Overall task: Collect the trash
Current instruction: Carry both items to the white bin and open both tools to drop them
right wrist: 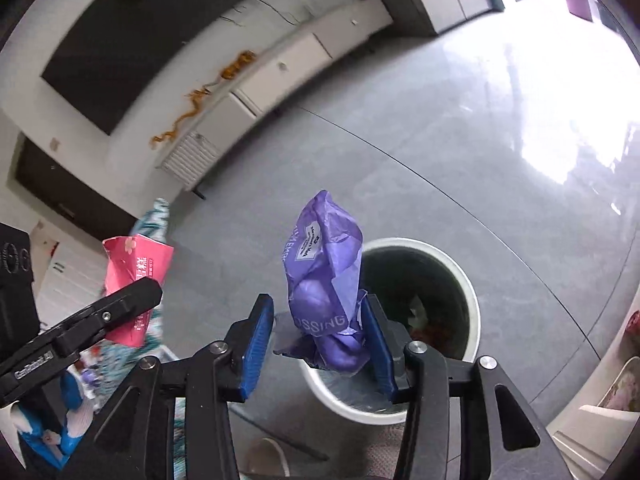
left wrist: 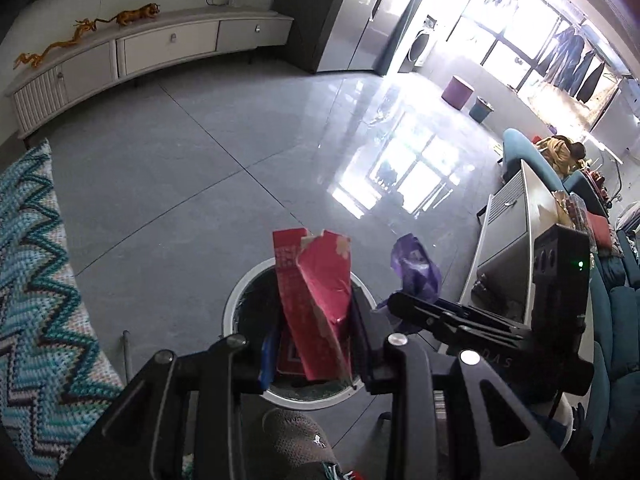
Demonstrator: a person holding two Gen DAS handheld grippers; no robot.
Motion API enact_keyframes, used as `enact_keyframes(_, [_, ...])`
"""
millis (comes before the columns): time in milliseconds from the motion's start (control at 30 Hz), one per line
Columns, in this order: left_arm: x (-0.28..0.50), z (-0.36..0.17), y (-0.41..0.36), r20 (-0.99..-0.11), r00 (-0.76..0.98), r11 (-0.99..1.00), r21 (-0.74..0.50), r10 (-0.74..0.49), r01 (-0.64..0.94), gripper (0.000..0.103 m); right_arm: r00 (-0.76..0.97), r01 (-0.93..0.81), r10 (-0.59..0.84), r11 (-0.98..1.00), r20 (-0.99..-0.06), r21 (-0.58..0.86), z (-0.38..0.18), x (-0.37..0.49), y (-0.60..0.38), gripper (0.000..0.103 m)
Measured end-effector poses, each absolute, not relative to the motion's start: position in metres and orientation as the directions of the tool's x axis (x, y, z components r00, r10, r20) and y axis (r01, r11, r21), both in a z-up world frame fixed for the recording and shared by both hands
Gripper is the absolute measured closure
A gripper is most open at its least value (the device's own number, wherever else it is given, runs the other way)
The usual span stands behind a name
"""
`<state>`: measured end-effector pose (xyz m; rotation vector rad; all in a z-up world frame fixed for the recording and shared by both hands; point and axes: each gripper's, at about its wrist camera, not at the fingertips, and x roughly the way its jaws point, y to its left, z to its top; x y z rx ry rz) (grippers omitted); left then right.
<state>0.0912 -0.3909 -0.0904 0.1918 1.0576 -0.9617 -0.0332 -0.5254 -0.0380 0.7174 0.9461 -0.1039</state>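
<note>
My left gripper point(left wrist: 312, 332) is shut on a flattened red carton point(left wrist: 316, 288), which stands up over the mouth of a white trash bin point(left wrist: 236, 304) on the floor. The right wrist view shows the same carton point(right wrist: 136, 264) at the left, in the left gripper's black finger point(right wrist: 136, 292). A crumpled purple wrapper point(right wrist: 324, 264) stands between the blue pads of my right gripper point(right wrist: 318, 304), above the near rim of the bin point(right wrist: 460, 272). It leans on the right pad; the left pad stands clear of it. Some trash lies inside the bin.
A zigzag knitted blanket point(left wrist: 36, 280) lies at the left. A long white low cabinet point(left wrist: 160, 48) lines the far wall. A grey side cabinet point(left wrist: 516, 232) and teal sofa point(left wrist: 616, 312) stand at the right. A person's shoe point(left wrist: 292, 436) is just below the bin.
</note>
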Motion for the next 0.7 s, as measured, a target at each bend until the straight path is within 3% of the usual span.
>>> enact_keyframes(100, [0.096, -0.108, -0.404, -0.815, 0.099, 0.588, -0.322, -0.571, 0.742, 0.062, 0.572, 0.423, 0.206, 0.755, -0.794, 0.501, -0.054, -0.033, -0.534, 0.043])
enact_keyframes(167, [0.101, -0.114, -0.408, -0.815, 0.089, 0.592, -0.336, -0.572, 0.733, 0.05, 0.558, 0.446, 0.192, 0.751, -0.808, 0.486, -0.061, -0.035, -0.538, 0.04])
enact_keyframes(367, [0.103, -0.116, -0.406, -0.814, 0.089, 0.602, -0.345, -0.574, 0.72, 0.05, 0.553, 0.486, 0.168, 0.731, -0.816, 0.48, -0.059, -0.047, -0.54, 0.04])
enact_keyframes(700, [0.074, -0.049, -0.376, -0.738, 0.26, 0.633, -0.279, -0.623, 0.722, 0.05, 0.645, 0.439, 0.133, 0.741, -0.752, 0.508, 0.003, -0.067, -0.528, 0.04])
